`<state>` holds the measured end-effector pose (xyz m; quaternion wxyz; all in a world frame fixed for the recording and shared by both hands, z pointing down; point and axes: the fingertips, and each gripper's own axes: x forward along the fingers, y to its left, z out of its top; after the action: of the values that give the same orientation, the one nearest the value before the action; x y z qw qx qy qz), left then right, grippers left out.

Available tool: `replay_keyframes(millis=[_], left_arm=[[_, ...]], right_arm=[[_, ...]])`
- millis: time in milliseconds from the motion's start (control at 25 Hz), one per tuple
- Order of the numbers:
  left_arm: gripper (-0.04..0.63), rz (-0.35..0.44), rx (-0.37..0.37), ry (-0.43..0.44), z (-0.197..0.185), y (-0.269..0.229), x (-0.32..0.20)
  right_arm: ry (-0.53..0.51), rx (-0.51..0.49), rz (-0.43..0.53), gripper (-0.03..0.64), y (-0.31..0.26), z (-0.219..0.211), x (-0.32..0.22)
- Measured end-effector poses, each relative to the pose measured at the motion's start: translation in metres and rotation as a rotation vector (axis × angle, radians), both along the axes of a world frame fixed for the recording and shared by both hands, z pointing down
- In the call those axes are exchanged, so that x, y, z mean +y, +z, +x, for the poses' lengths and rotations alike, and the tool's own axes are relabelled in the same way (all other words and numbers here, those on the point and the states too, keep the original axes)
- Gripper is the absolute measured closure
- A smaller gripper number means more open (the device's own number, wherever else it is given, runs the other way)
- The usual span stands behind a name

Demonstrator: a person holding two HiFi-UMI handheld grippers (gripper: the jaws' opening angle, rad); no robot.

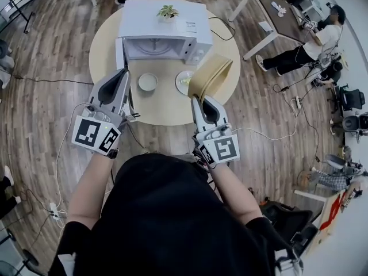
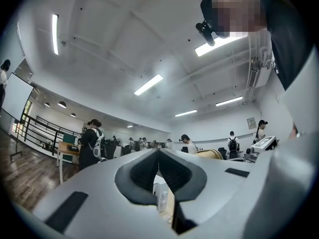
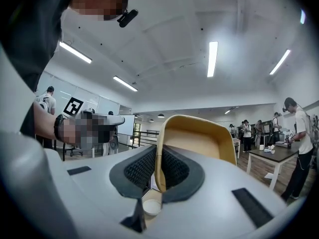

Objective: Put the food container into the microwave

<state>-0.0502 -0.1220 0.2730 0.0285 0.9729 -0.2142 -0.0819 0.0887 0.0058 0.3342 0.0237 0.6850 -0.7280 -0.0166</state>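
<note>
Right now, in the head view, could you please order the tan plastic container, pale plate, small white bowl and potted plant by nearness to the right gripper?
1. tan plastic container: clamped in the right gripper.
2. pale plate: just left of it.
3. small white bowl: farther left.
4. potted plant: atop the white microwave.

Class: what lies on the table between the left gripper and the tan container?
In the head view, a bowl and a plate lie between the left gripper and the container.
</note>
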Motion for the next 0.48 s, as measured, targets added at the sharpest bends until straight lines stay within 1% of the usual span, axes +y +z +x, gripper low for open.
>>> replay_keyframes(millis=[240, 480], left_arm=[[0.572, -0.023, 0.006, 0.03, -0.006, 0.008, -0.009], [0.572, -0.037, 0.009, 0.041, -0.006, 0.017, -0.015]], right_arm=[[0.032, 0.014, -0.016, 0.575, 0.002, -0.006, -0.005], [0.035, 0.041, -0.026, 0.575, 0.003, -0.007, -0.015]])
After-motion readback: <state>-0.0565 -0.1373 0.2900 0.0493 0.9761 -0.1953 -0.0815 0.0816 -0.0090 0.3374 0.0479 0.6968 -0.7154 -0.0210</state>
